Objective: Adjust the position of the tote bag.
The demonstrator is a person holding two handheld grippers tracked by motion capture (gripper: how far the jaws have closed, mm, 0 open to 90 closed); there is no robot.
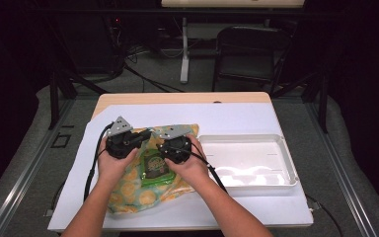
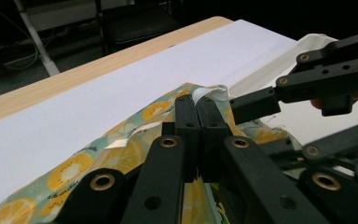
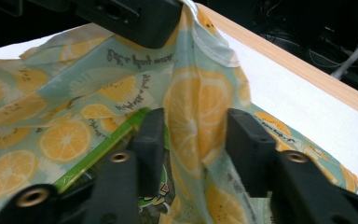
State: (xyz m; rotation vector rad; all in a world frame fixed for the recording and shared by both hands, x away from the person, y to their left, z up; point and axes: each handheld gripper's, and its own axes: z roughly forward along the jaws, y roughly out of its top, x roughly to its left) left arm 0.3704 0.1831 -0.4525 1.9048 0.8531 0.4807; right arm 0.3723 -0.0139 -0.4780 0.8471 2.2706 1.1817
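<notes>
On the table, the left gripper (image 2: 198, 100) pinches the bag's (image 1: 128, 185) rim. The right gripper (image 3: 193, 133) straddles a fold, jaws apart and not pressing. The green packet (image 1: 155, 168) looks only partly bagged.

Black grippers (image 1: 150, 140) — grey plates, brass rivets

I can see cursive lettering printed on the fruit-patterned cloth bag (image 3: 74, 93) (upside down from my right gripper), but can't read it.
</notes>
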